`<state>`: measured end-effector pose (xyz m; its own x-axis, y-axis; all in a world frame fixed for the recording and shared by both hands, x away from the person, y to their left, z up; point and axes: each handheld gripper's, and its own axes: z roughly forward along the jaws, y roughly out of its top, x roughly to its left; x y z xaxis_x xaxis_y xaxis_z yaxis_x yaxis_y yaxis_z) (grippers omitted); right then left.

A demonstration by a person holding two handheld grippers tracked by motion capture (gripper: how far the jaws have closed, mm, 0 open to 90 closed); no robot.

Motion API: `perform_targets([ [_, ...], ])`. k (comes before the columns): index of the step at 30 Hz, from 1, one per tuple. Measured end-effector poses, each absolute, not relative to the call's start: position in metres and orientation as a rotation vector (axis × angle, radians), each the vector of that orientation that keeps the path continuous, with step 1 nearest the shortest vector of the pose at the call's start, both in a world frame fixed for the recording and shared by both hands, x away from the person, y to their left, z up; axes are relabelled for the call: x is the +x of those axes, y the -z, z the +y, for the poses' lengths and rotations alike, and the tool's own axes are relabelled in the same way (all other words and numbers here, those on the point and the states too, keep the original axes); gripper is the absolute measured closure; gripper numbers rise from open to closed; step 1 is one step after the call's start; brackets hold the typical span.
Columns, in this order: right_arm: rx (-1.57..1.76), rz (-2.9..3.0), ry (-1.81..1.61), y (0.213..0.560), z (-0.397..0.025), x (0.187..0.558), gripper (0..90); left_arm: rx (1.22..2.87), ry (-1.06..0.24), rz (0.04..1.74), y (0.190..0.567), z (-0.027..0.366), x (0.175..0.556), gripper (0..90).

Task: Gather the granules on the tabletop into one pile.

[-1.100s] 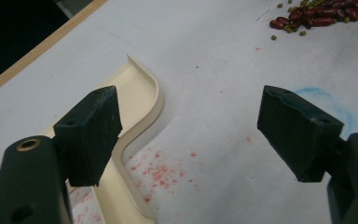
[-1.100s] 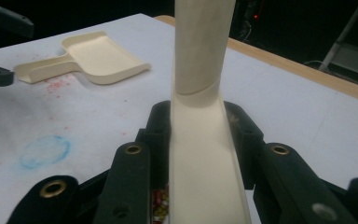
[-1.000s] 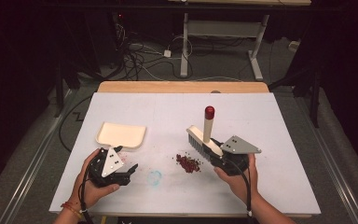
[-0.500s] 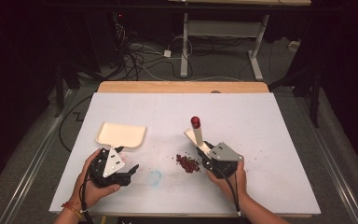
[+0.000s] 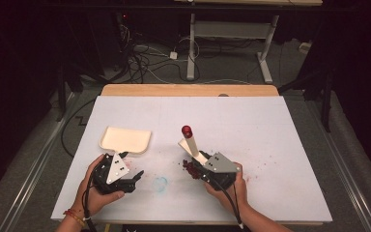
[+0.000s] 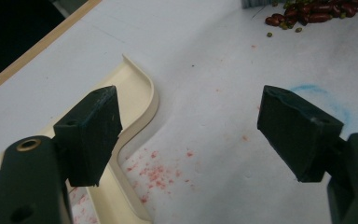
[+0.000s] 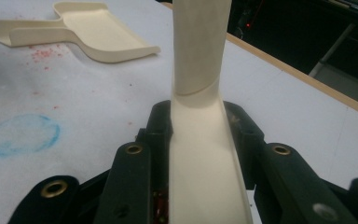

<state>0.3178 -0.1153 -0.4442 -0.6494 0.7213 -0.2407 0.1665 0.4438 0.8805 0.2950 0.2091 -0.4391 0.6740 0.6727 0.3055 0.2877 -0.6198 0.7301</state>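
Clamping brush handle (image 7: 200, 154): right hand-held gripper (image 7: 200, 135) | left hand-held gripper (image 6: 191, 135) spread beside dustpan (image 6: 135, 107) | bristles apparently hidden

Dustpan at the left, brush and beans at the right, on one surface.
The dustpan (image 5: 125, 139) lies flat on the surface (image 5: 280, 130), left of centre, its handle pointing back toward the person. The left gripper (image 5: 134, 177) sits just behind and to the right of that handle, one jaw over it, the other over bare surface. Right of centre, the brush (image 5: 192, 143) stands tilted, its handle rising away from the person between the jaws of the right gripper (image 5: 199, 170). The pile of beans (image 5: 191, 167) lies at the brush's foot, just left of the right gripper. Between the two grippers lies a chalk ring (image 5: 160, 183).
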Motion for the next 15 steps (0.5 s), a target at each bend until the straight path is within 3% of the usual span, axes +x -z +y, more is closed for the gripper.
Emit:
perform_targets([
  [15, 0.796, 2.016, -1.244, 0.413, -0.179, 0.331, 67.2, 2.227, -0.754, 0.738, 0.439, 0.208, 0.294, 20.8],
])
